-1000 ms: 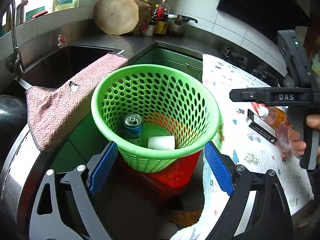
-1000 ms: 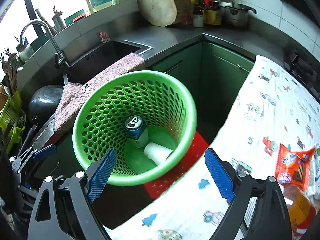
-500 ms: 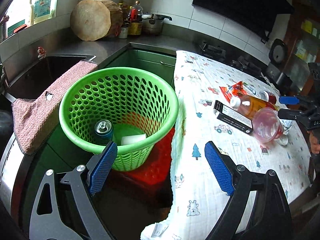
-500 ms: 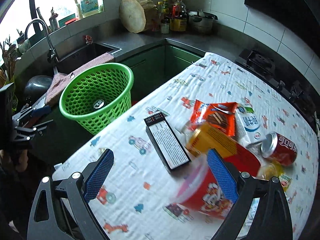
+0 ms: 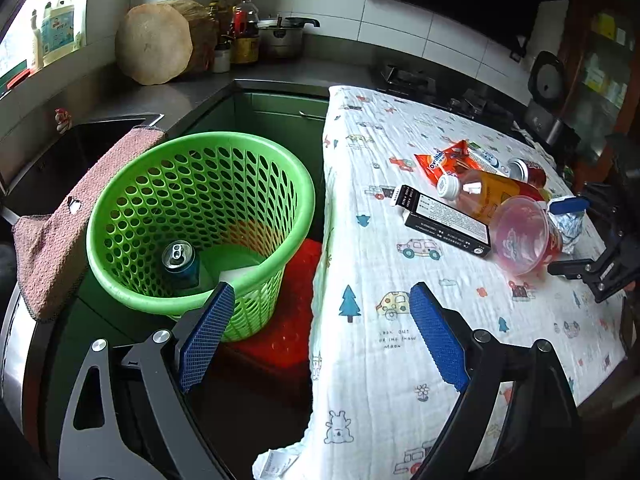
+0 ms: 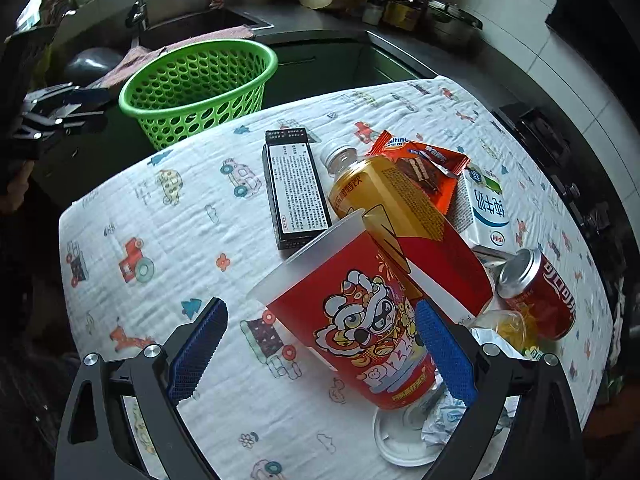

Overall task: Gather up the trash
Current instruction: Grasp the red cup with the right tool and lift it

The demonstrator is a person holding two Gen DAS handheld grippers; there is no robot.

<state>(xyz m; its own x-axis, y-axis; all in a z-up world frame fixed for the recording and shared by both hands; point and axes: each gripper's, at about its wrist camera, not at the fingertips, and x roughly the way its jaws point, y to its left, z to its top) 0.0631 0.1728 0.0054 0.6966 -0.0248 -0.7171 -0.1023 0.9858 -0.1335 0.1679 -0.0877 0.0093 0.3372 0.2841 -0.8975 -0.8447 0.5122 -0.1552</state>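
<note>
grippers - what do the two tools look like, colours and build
Both alike: the left tool and right tool have black skeletal fingers with cut-out slots and silver pivot bolts, each tipped by a flat blue pad with a fine grid texture. No cables visible.

I'm in a home kitchen: ahead of my tool to the left lies a steel sink [image 5: 60,152], past it a round chopping block [image 5: 154,44], sauce bottles [image 5: 244,28], a pot [image 5: 284,36] and tiled walls [image 5: 400,28]; gas hob [image 5: 408,78] farther right.
</note>
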